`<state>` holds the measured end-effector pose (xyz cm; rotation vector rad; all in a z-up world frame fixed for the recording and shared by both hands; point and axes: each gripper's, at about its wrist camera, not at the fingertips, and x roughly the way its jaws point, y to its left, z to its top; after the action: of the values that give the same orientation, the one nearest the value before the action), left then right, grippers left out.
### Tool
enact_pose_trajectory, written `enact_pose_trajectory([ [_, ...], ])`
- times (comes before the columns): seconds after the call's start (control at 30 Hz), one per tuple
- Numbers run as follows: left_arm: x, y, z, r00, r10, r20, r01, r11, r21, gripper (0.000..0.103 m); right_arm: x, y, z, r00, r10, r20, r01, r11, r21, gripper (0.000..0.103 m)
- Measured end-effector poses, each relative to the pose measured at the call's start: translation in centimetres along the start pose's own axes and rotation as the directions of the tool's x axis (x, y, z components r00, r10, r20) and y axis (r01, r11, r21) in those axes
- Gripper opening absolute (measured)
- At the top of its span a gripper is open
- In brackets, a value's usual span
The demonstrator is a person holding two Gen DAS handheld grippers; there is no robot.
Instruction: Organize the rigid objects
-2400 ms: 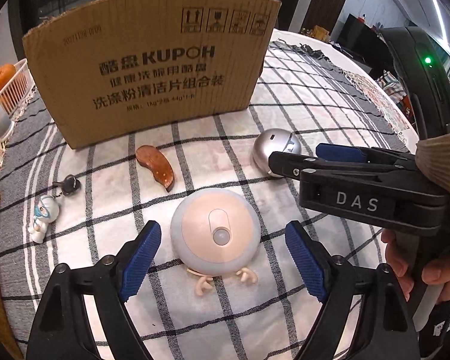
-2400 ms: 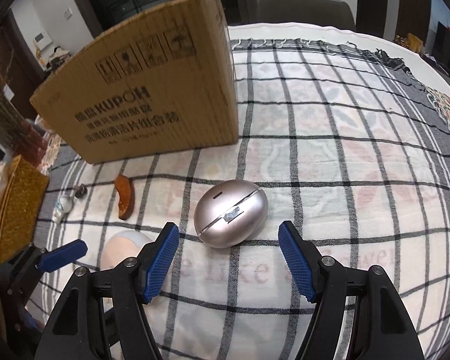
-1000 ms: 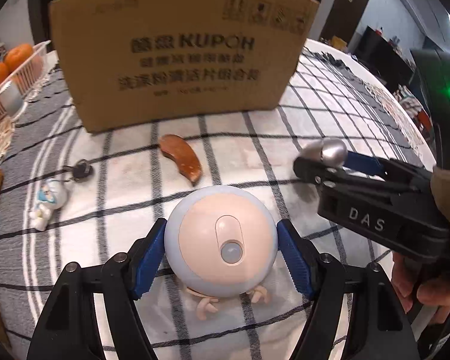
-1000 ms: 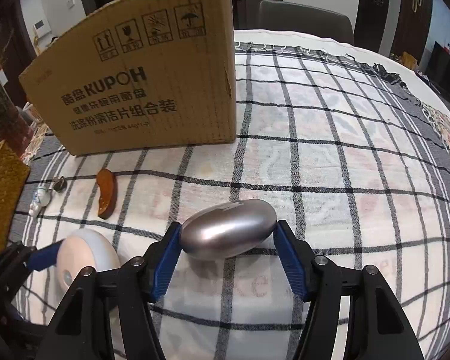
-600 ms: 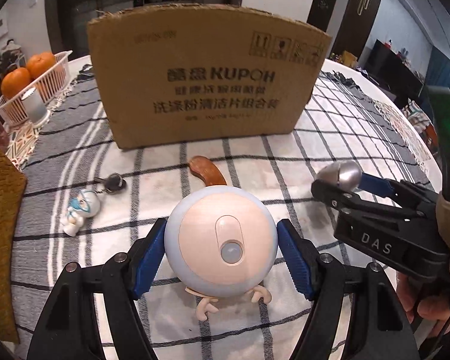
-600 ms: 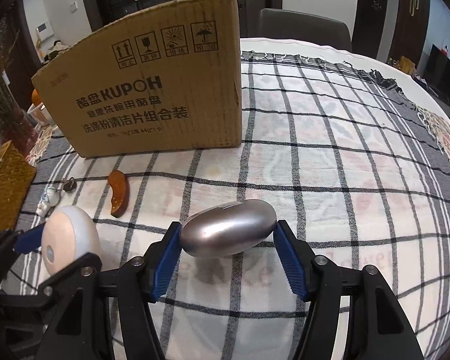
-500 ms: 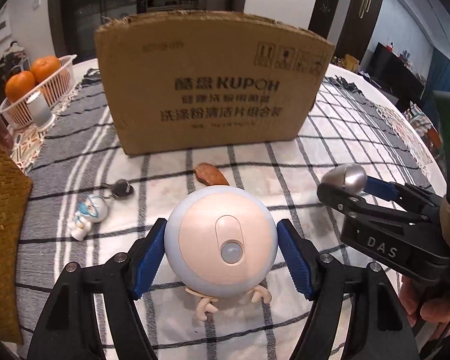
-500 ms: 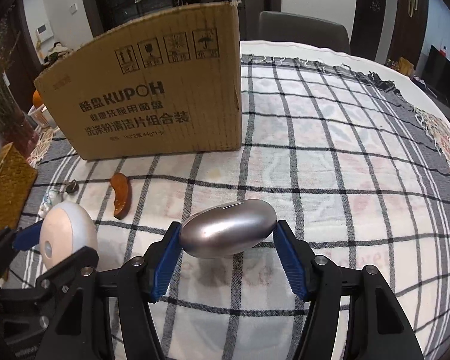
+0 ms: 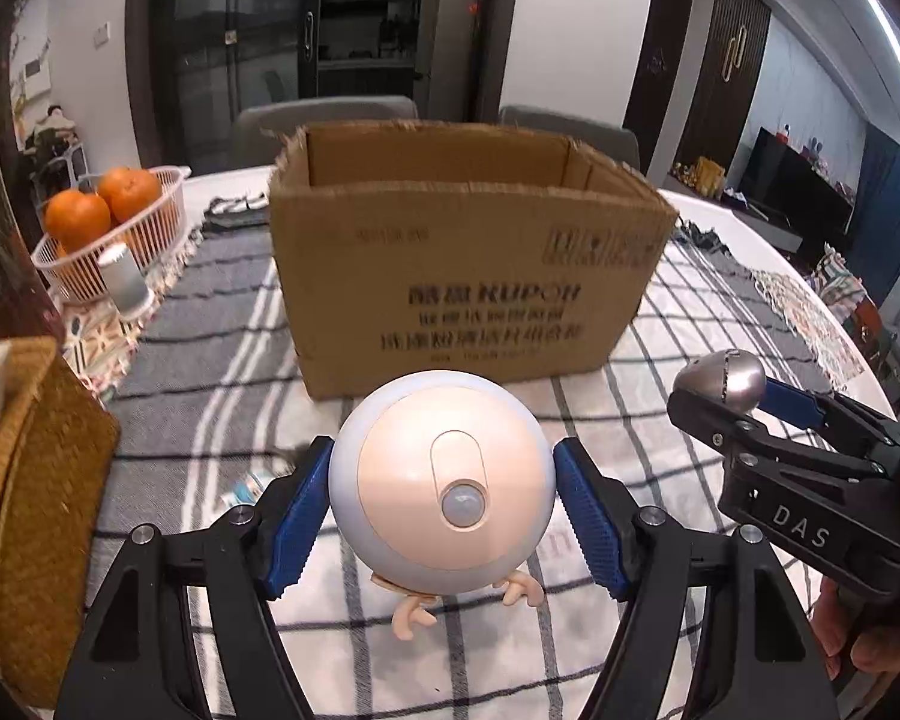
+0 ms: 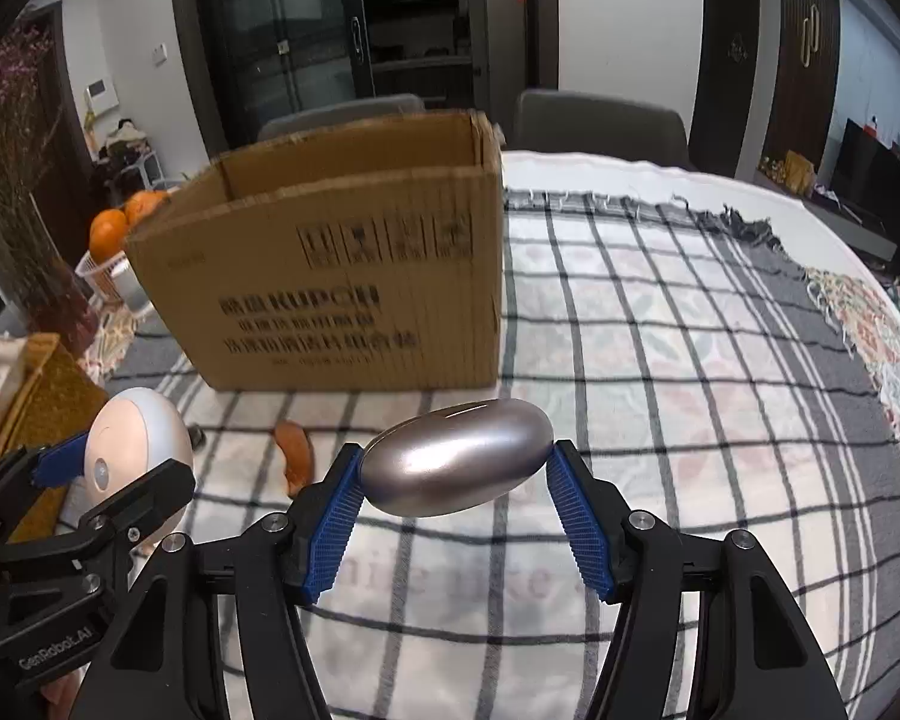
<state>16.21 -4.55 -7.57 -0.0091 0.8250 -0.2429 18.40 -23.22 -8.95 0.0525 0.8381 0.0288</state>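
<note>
My left gripper (image 9: 441, 501) is shut on a round white and peach night light (image 9: 444, 474) with small feet, held above the checked cloth. It also shows in the right wrist view (image 10: 132, 441). My right gripper (image 10: 456, 495) is shut on a silver egg-shaped case (image 10: 456, 465), also lifted; the case shows in the left wrist view (image 9: 723, 375). An open cardboard box (image 9: 468, 258) stands ahead of both grippers, its top open; it also shows in the right wrist view (image 10: 330, 288).
A brown curved wooden piece (image 10: 294, 453) lies on the cloth before the box. A small figure keychain (image 9: 246, 486) lies partly hidden behind my left finger. A basket of oranges (image 9: 102, 228) and a woven mat (image 9: 36, 480) are at the left.
Both grippers have closed on their objects and risen with them. The view now looks over the box's rim into its open top.
</note>
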Motion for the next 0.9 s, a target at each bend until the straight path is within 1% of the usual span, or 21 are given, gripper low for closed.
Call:
enact_pose_trajectory([
  [0.47,-3.1,1.2,4.0,0.992,0.03,0.12,-0.033,0.999,0.02,0.073,-3.0,1.5,3.4,0.994,0.028,0.11,-0.028,1.0,0.002,0.063],
  [0.63,-3.8,1.5,5.4,0.989,0.031,0.145,-0.034,0.999,0.023,0.073,-3.9,2.1,4.7,0.988,0.031,0.153,-0.029,1.0,-0.011,0.063],
  [0.9,-4.1,1.8,7.7,0.985,0.022,0.169,-0.028,0.999,0.029,0.073,-4.6,2.7,6.7,0.98,0.047,0.194,-0.044,0.999,-0.019,0.063],
])
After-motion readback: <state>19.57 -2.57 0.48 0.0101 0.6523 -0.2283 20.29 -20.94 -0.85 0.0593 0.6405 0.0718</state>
